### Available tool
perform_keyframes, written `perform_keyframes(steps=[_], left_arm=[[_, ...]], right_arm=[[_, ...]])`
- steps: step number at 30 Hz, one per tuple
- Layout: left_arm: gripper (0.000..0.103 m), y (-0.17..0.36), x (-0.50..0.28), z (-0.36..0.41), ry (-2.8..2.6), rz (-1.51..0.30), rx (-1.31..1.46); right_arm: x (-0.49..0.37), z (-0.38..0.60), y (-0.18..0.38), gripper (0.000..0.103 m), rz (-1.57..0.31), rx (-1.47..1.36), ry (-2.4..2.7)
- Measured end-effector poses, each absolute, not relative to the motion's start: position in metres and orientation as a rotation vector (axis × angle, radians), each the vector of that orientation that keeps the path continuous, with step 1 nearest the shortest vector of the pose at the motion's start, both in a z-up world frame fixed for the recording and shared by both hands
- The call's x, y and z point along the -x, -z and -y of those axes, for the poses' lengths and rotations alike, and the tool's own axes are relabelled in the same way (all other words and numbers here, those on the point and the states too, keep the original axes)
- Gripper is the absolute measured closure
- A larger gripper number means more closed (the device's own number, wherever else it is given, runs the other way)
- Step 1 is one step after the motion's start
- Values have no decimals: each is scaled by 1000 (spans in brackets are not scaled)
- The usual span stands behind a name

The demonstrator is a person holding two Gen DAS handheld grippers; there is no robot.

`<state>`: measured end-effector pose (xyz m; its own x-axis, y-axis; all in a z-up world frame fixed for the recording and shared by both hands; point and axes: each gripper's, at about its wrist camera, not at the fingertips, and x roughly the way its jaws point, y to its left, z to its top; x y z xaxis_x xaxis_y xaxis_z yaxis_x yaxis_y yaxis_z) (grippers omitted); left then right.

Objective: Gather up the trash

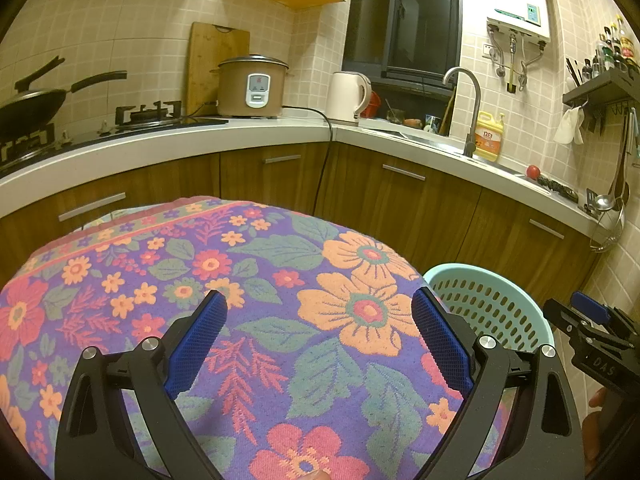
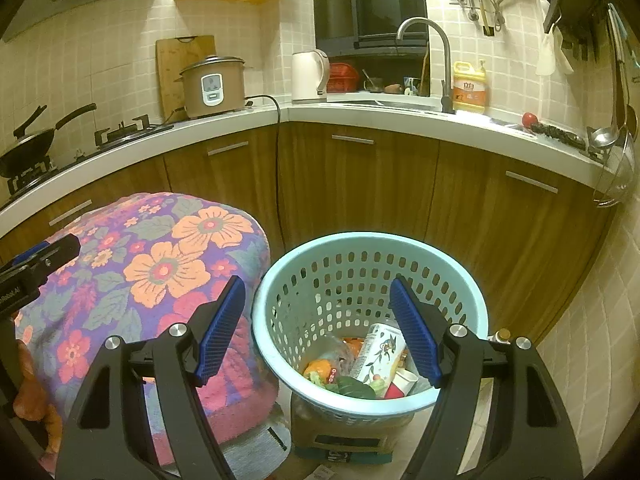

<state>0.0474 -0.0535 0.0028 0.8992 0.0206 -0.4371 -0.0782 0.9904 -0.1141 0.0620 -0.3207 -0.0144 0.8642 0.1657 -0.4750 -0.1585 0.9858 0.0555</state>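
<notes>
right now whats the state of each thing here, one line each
left claw: open, empty, over the floral cloth
right claw: open, empty, above the basket
basket: upright, holding trash
carton: in the basket, tilted
rice cooker: lid on
kettle: lid shut
faucet: no water visible

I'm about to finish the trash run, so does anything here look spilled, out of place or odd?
Nothing looks spilled. The trash, including a printed carton and a paper cup, sits inside the light blue basket, which stands on a box rather than the floor. The floral cloth is bare, and both grippers are open and empty.
</notes>
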Motion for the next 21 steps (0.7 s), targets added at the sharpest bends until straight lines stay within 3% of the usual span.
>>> perform_keyframes(steps=[21], left_arm=[[12, -2, -47, 54, -51, -450, 130]], right_arm=[[-63, 318, 17, 32, -500, -9, -169]])
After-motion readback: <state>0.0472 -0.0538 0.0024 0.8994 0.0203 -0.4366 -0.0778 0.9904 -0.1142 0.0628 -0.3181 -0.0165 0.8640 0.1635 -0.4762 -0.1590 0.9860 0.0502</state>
